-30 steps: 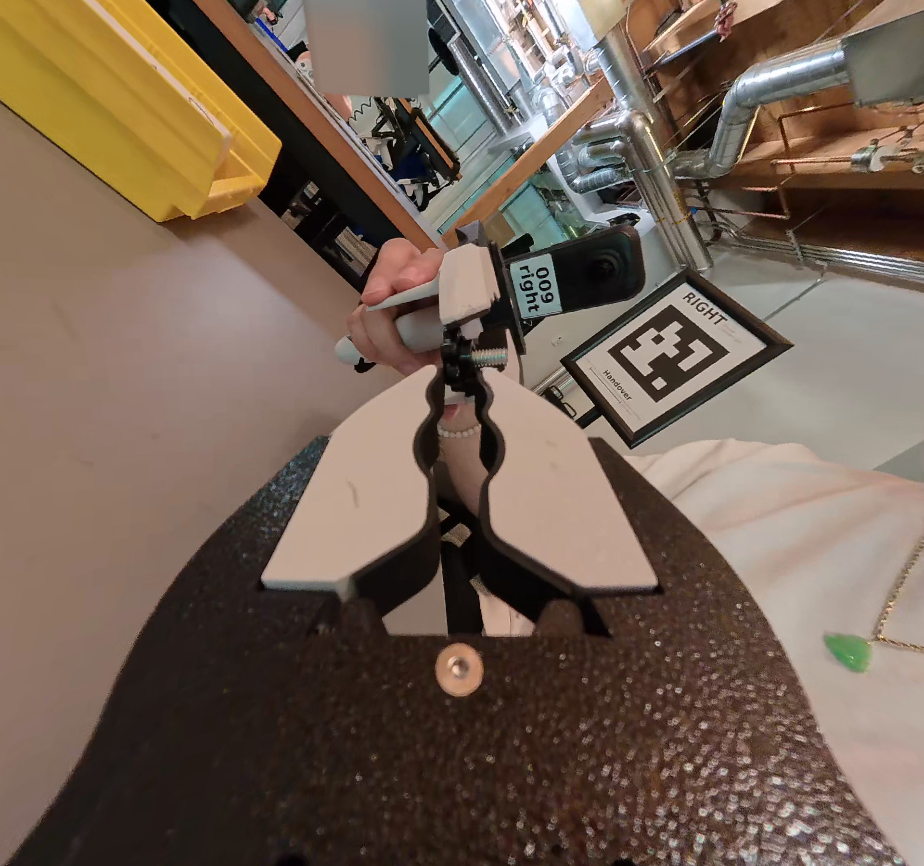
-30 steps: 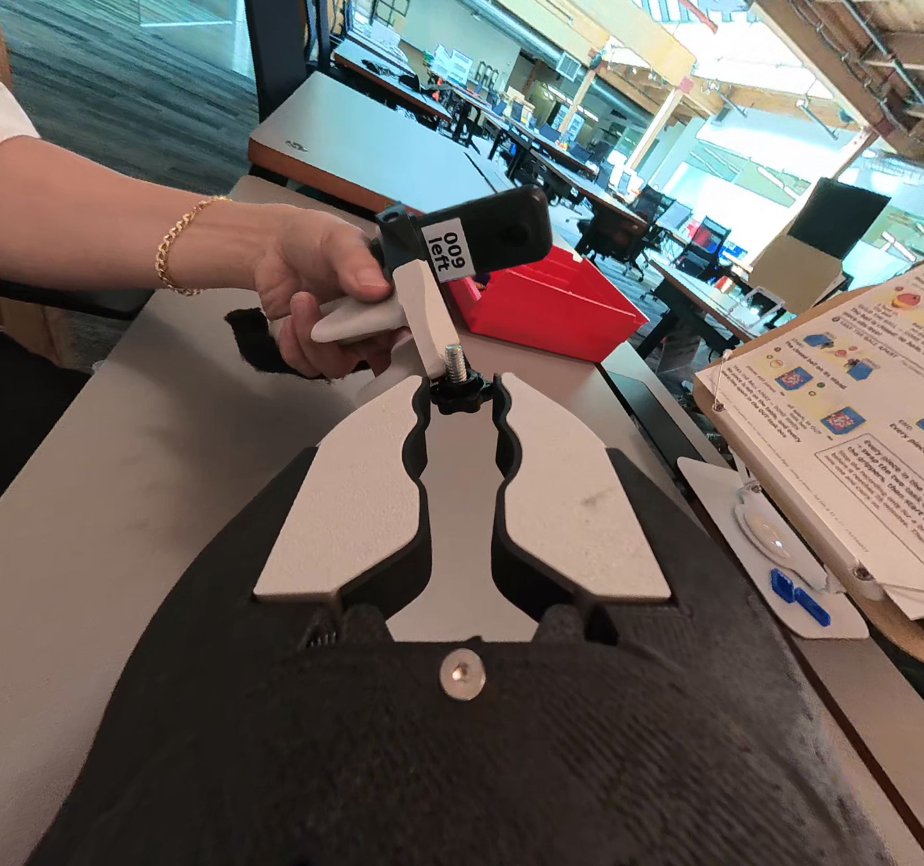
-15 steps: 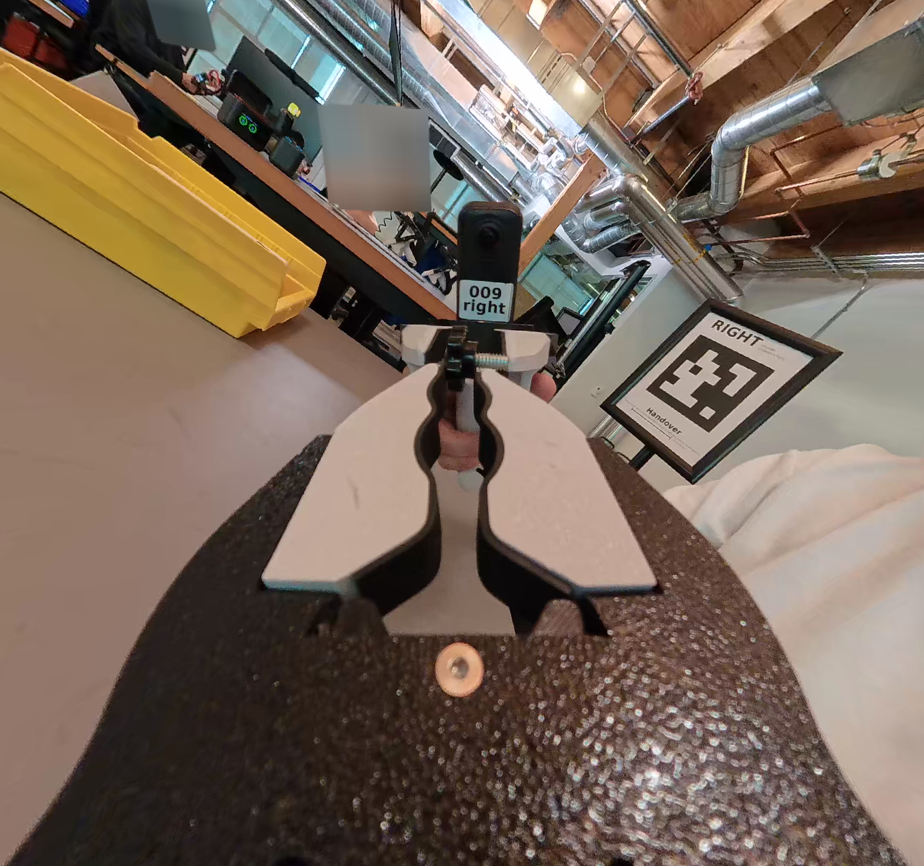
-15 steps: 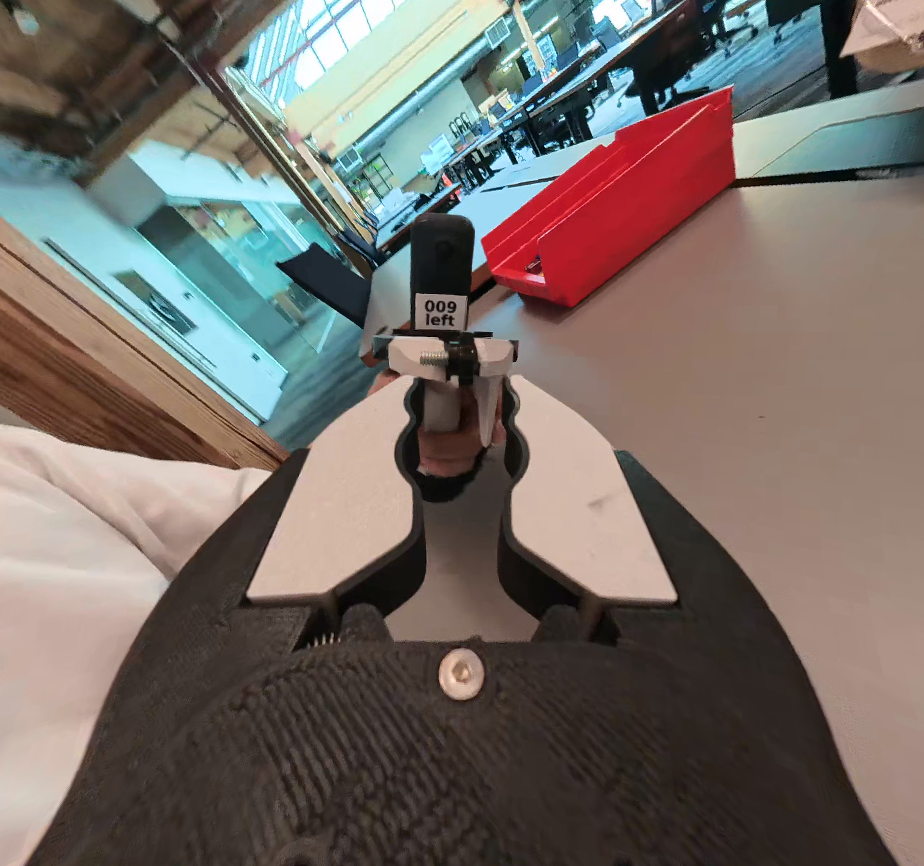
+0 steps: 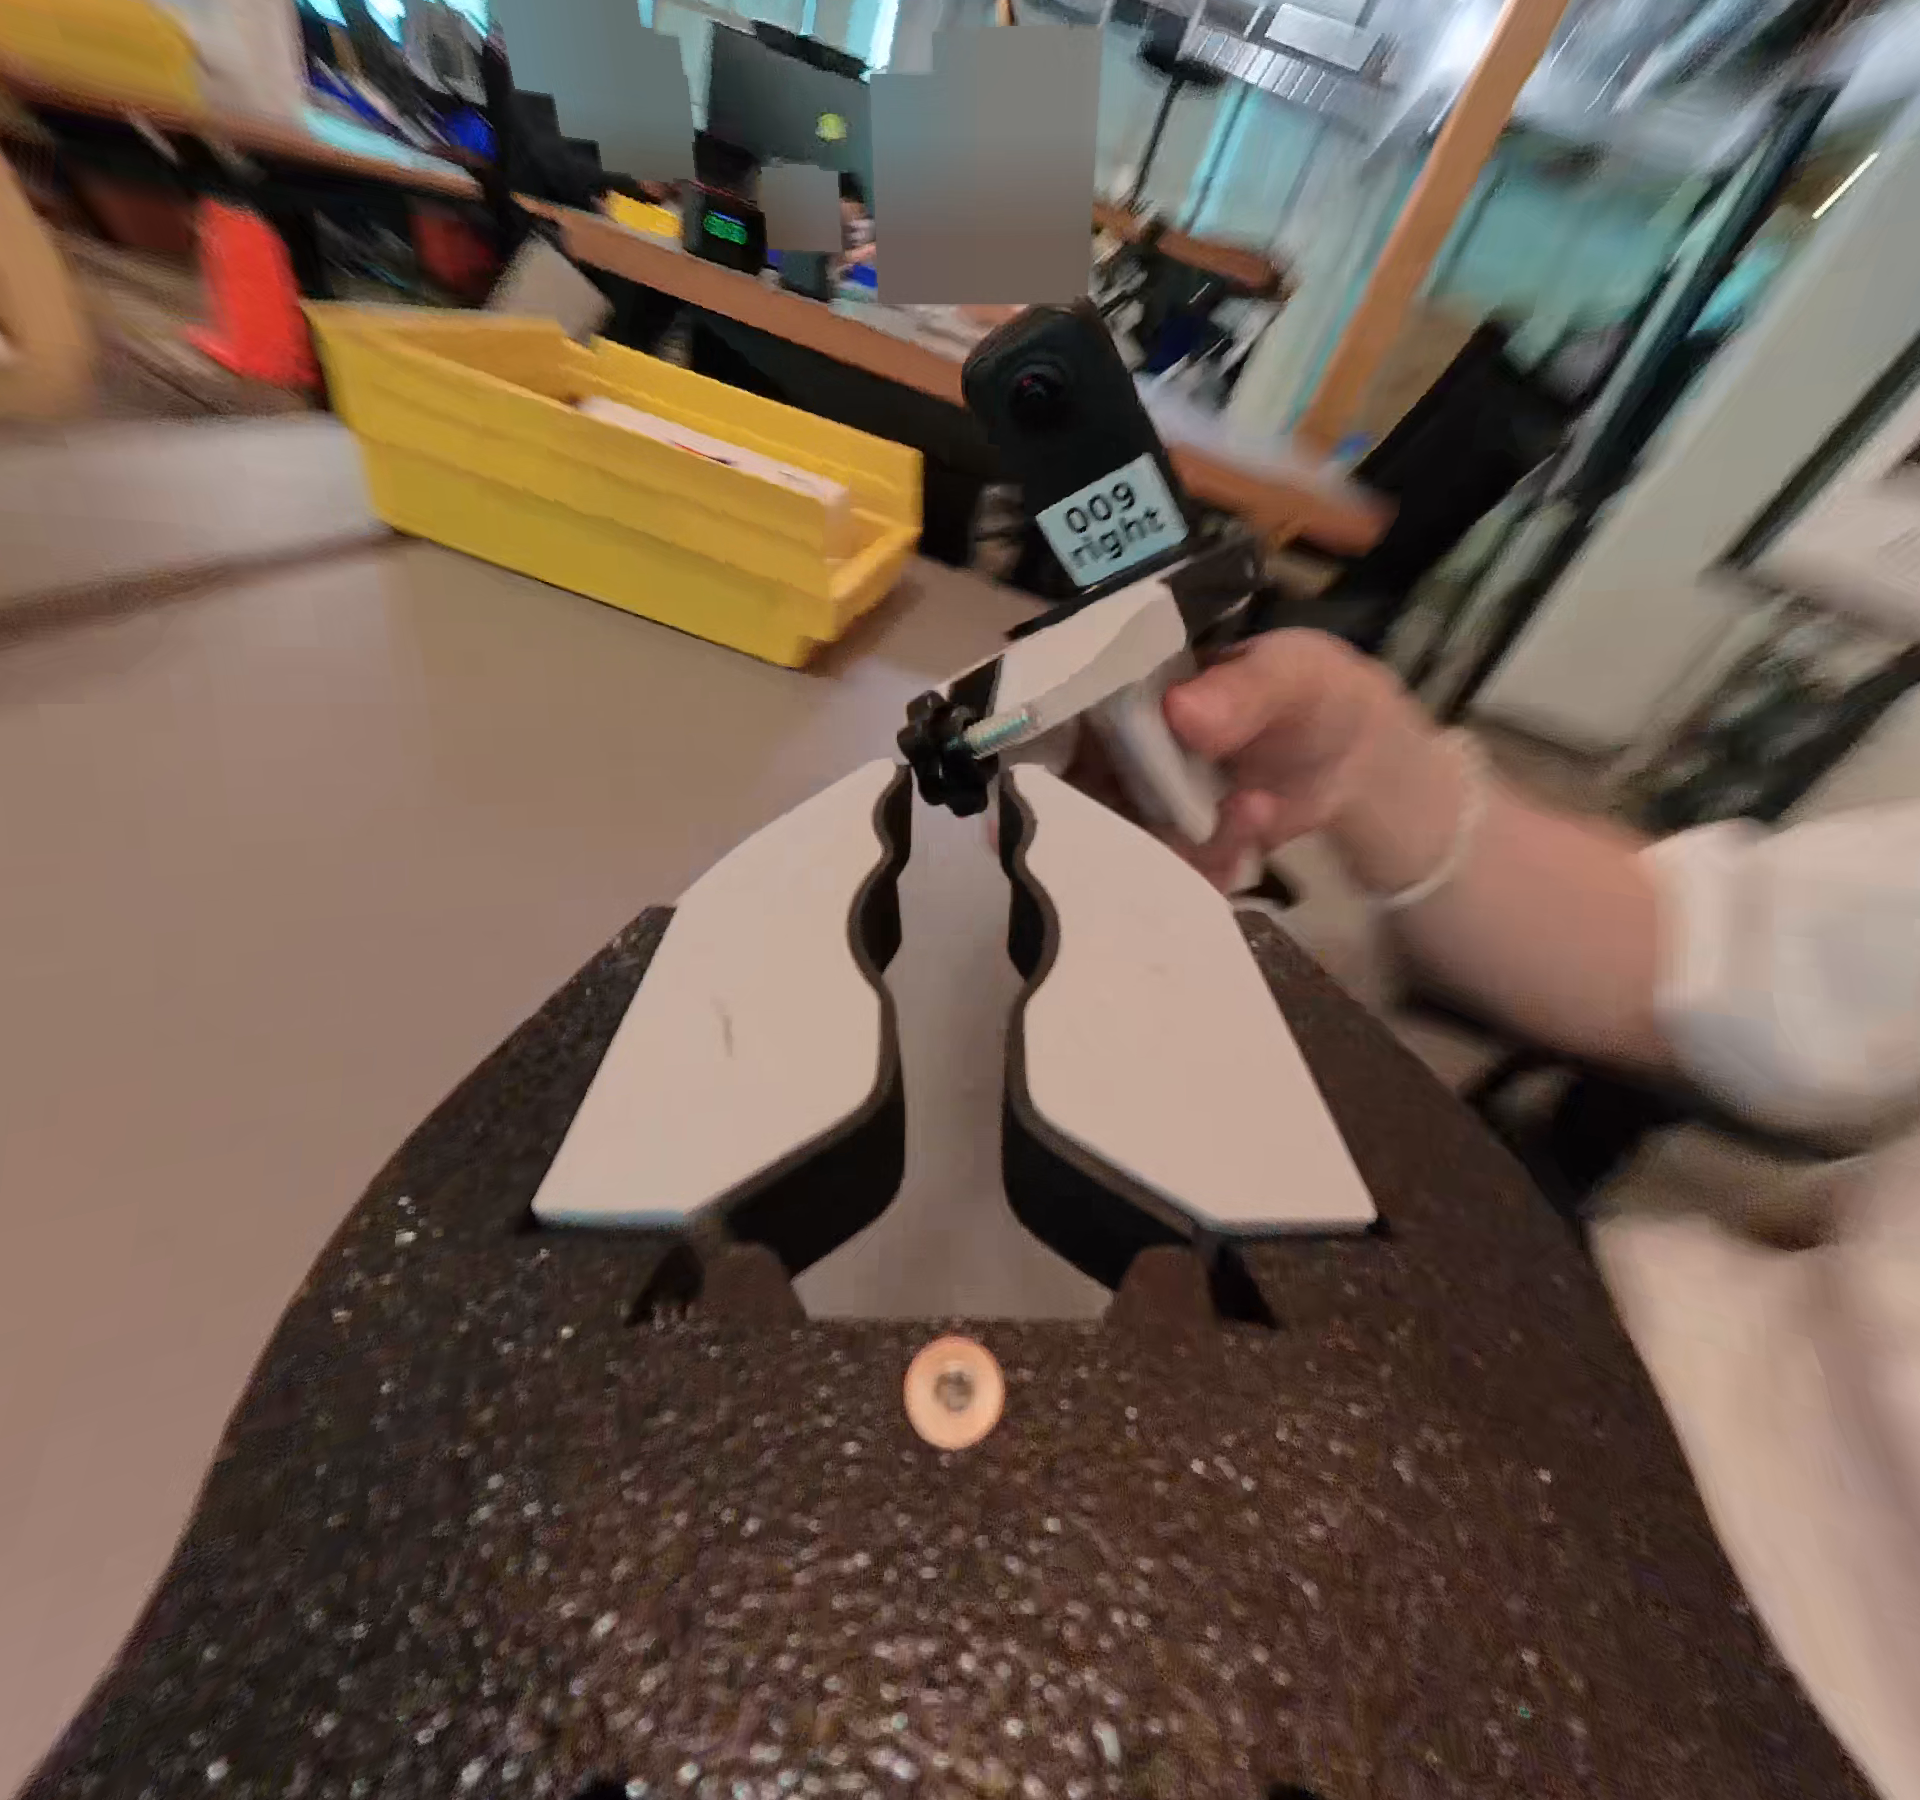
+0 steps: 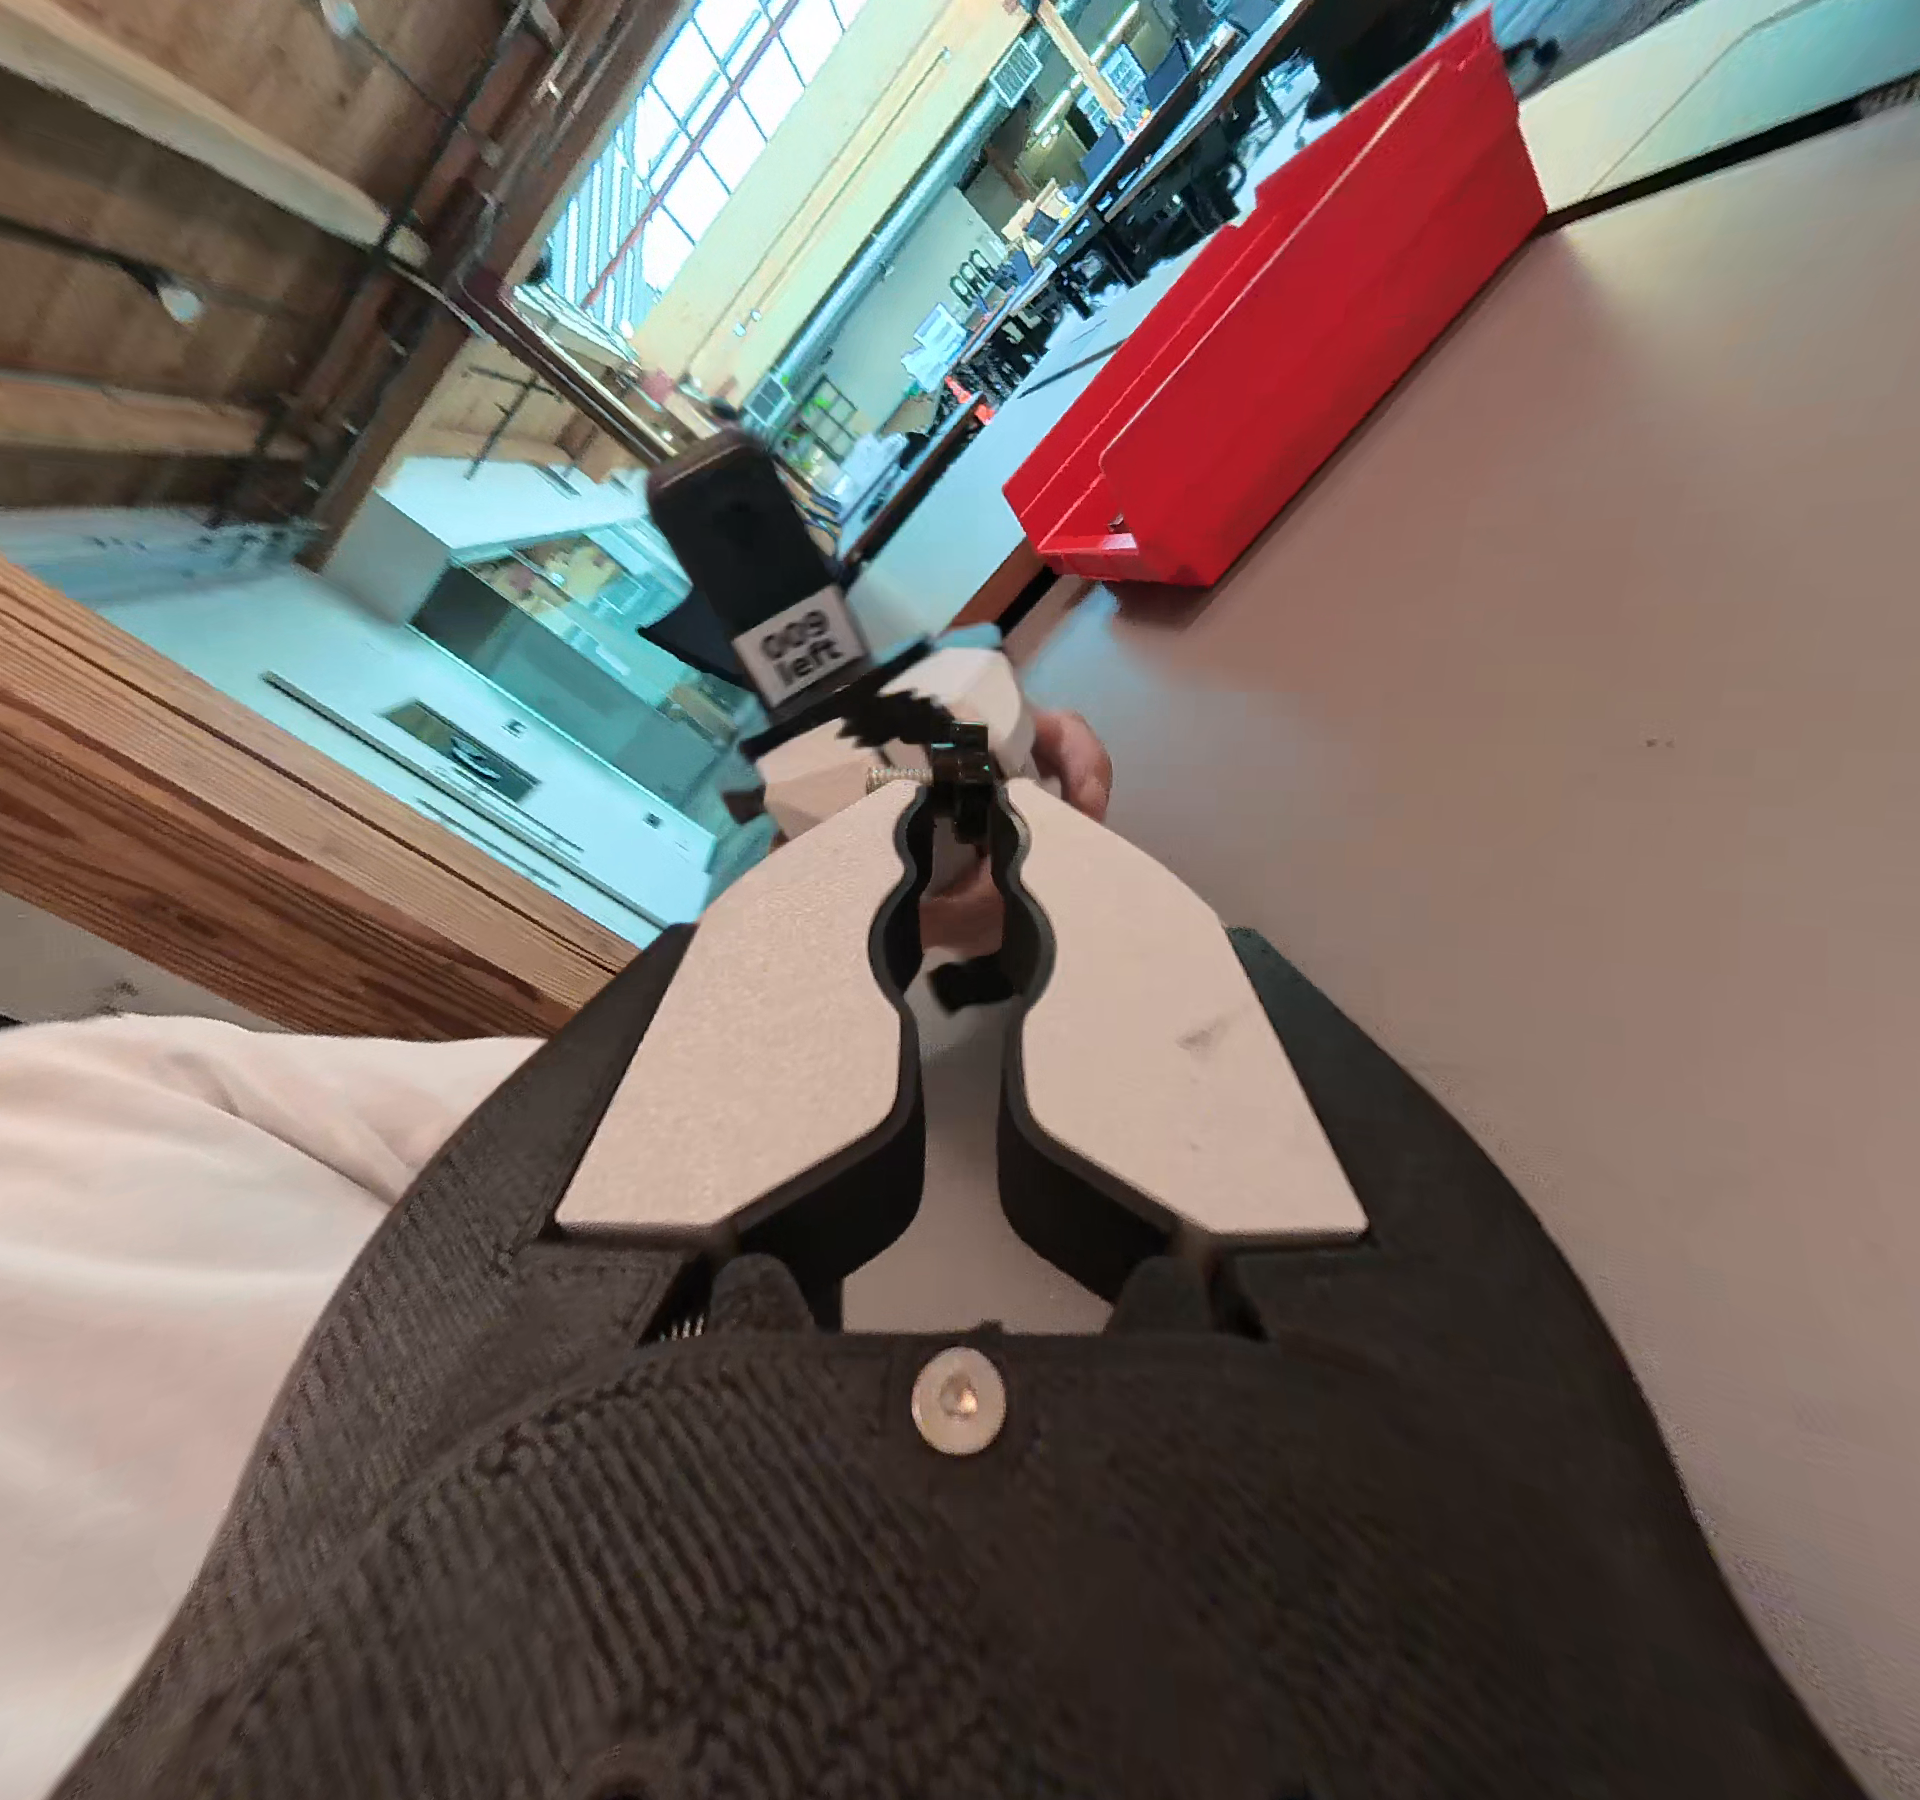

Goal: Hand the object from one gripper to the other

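Observation:
A black star knob with a threaded bolt (image 5: pixel 940 763) sits between the tips of my left gripper (image 5: pixel 951 776), whose jaws are closed on it. The bolt's thread points right toward the white fingers (image 5: pixel 1091 644) of my right gripper, held by a hand (image 5: pixel 1299 753). In the right wrist view the same knob (image 6: pixel 961 779) is pinched between my right gripper's tips (image 6: pixel 961 800), with the thread pointing left at the left gripper's white fingers (image 6: pixel 831 774). Both grippers meet tip to tip above the grey table (image 5: pixel 312 815).
A yellow bin (image 5: pixel 623 493) stands on the table behind the left gripper's tips. A red bin (image 6: pixel 1299 368) stands on the table's far side in the right wrist view. A white sleeve (image 5: pixel 1766 971) is at the right. Desks and shelving lie beyond.
Both grippers have swung round together with the knob between their tips. The right gripper's jaws have narrowed onto the knob. The left jaws keep the same gap.

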Available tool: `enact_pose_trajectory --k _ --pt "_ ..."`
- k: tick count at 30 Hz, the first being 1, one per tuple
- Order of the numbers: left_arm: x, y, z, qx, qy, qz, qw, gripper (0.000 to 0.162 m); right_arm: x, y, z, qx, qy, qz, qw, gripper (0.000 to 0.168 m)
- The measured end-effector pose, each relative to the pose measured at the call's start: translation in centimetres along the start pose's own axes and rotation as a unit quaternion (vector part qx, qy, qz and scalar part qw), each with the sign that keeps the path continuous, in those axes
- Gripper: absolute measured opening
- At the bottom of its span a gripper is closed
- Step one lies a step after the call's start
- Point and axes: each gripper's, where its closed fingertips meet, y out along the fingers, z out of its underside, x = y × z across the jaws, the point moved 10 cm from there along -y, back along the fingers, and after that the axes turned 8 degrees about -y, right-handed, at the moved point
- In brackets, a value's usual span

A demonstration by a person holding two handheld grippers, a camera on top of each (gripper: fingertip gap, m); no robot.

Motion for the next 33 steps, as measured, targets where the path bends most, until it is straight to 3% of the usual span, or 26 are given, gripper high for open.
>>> enact_pose_trajectory --k 2,4,7,13,18,22,26,27,30,33 --pt "-1.0 -0.3 -0.3 0.013 0.159 -0.061 0.985 0.023 -0.8 -0.1 0.3 -0.003 0.029 0.001 1.0 0.01" --pt "-2.2 -0.5 -0.3 0.024 0.3 -0.097 0.949 0.023 -1.5 -0.1 0.6 0.0 0.045 0.004 0.999 0.01" --pt "-3.0 -0.2 0.3 0.041 0.388 -0.104 0.915 0.017 -1.8 0.2 1.0 0.005 0.06 -0.006 0.998 0.01" --pt "-2.7 -0.1 0.6 0.035 0.39 -0.102 0.915 0.0 -1.4 0.6 1.2 0.019 0.055 -0.016 0.998 0.01" --pt "-2.4 -0.3 0.7 0.043 0.397 -0.104 0.911 0.01 -1.3 0.8 1.4 0.026 0.056 -0.025 0.998 0.01" --pt "-2.4 -0.3 0.8 0.05 0.402 -0.109 0.908 0.005 -1.3 0.9 1.5 0.026 0.059 -0.03 0.997 0.01" --pt "-2.4 -0.1 0.4 0.041 0.357 -0.101 0.928 0.005 -1.3 0.6 1.3 0.023 0.042 -0.045 0.998 0.011" --pt "-2.4 -0.2 0.1 0.033 0.329 -0.104 0.938 0.005 -1.3 0.5 1.2 0.026 0.023 -0.052 0.998 0.011" --pt "-2.3 -0.6 -1.0 0.013 0.224 -0.087 0.971 0.005 -0.8 0.4 0.9 0.018 -0.078 -0.051 0.995 0.041" --pt "-2.6 -1.0 -1.9 0.012 0.146 -0.055 0.988 0.005 0.3 0.8 1.0 0.039 -0.259 0.003 0.965 0.058"
